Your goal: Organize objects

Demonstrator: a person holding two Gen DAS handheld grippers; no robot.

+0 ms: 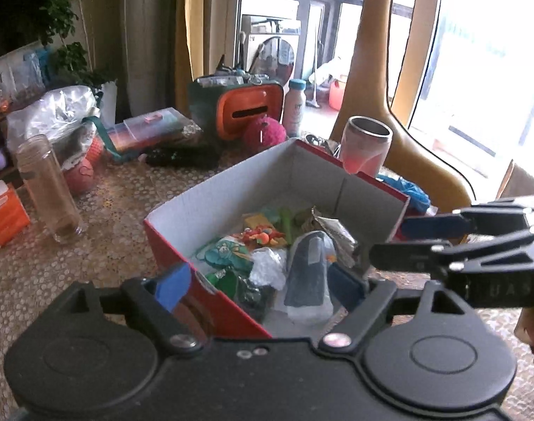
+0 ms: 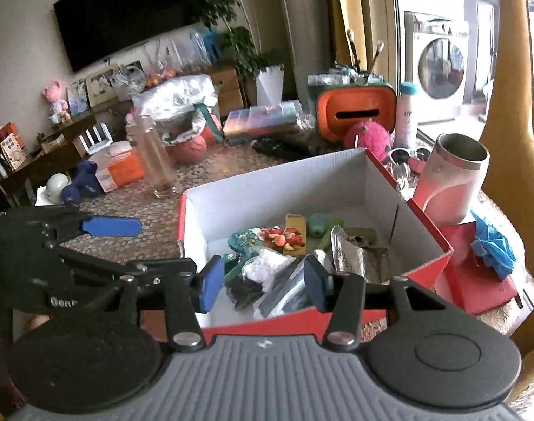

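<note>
Far left on the dotted tablecloth we see an orange-and-white carton, then a tall clear glass jar standing upright. Mid-table, a green-and-orange tissue holder with a fuzzy pink ball in front of it. At centre sits the open red cardboard box with white inside, holding mixed small items: a colourful toy packet, crumpled white tissue, a silver foil wrapper. Our left gripper has its blue pads spread wide, nothing between them, over the box's near corner. Our right gripper is partly apart, empty, above the contents. Right of the box, a pink-and-steel tumbler, then a red notebook with a blue crumpled glove on it.
</note>
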